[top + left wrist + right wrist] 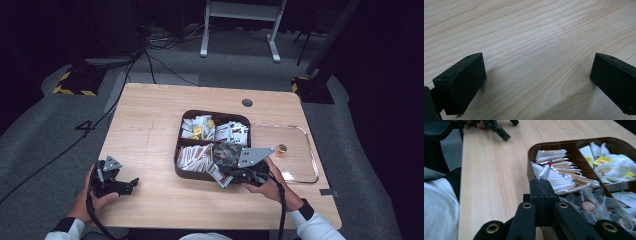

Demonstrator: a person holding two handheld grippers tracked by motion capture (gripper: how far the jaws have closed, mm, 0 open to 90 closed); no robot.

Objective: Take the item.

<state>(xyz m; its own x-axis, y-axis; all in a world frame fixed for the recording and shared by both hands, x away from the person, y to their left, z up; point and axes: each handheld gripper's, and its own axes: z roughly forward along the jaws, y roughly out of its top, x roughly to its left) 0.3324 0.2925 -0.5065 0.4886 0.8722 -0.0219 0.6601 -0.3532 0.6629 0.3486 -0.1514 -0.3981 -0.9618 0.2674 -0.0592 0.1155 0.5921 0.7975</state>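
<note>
Up close, right hand-held gripper (543,183) pinching a sachet (545,171), left hand-held gripper (537,75) agape over table (536,37).

Two black, blocky gripper jaws stood wide apart at eight and four o'clock, low over a pale, fine-grained wooden tabletop (536,37), nothing held between them.

A slim white sachet (545,171) with a red-green tip, pinched edge-on, sticks up over the brown tray's (534,150) near compartment.

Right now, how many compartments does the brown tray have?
4 in the brown tray: far left and far right with sachets, near left with white sticks, near right under the right gripper; its near edge is partly hidden.
</note>
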